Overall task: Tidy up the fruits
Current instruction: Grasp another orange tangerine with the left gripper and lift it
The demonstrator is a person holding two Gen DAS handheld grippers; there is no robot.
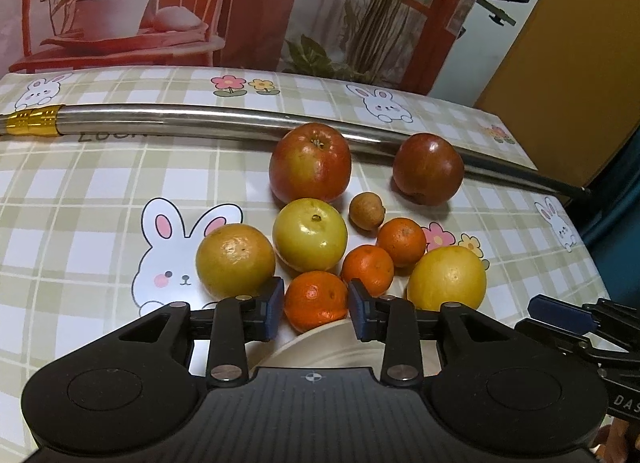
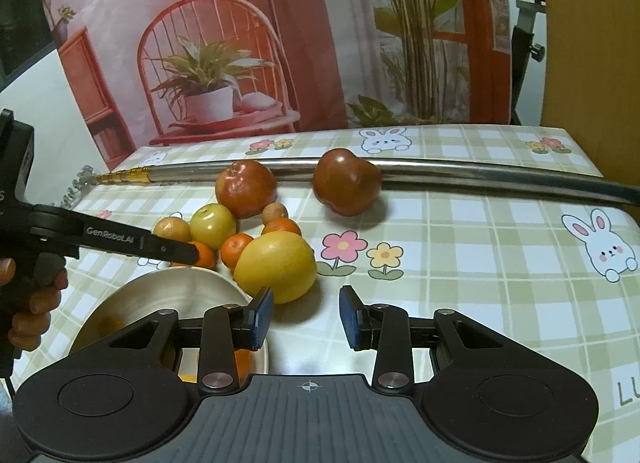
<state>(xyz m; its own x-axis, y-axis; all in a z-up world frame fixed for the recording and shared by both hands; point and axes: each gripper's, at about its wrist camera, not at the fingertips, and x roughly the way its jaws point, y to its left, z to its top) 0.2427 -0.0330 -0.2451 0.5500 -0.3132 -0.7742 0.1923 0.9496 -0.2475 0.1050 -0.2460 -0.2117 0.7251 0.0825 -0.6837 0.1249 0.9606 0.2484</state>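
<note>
Several fruits lie on the checked tablecloth. My left gripper [image 1: 316, 305] is open, its pads on either side of a small orange tangerine [image 1: 316, 300], with slight gaps. Two more tangerines [image 1: 368, 269] [image 1: 401, 241] lie just beyond. Around them are a yellow-orange citrus [image 1: 235, 261], a yellow-green apple [image 1: 310, 234], a large yellow citrus [image 1: 447, 278], a small brown longan [image 1: 366, 210], a red apple [image 1: 310, 162] and a dark red apple [image 1: 428, 168]. A cream bowl [image 2: 160, 295] sits below the left gripper. My right gripper [image 2: 306, 317] is open and empty, just right of the bowl, near the yellow citrus [image 2: 276, 265].
A long steel rod [image 1: 180, 121] with a gold collar lies across the table behind the fruit. A printed backdrop stands at the table's far edge. The table's right edge drops off beyond the rabbit print [image 1: 560, 223].
</note>
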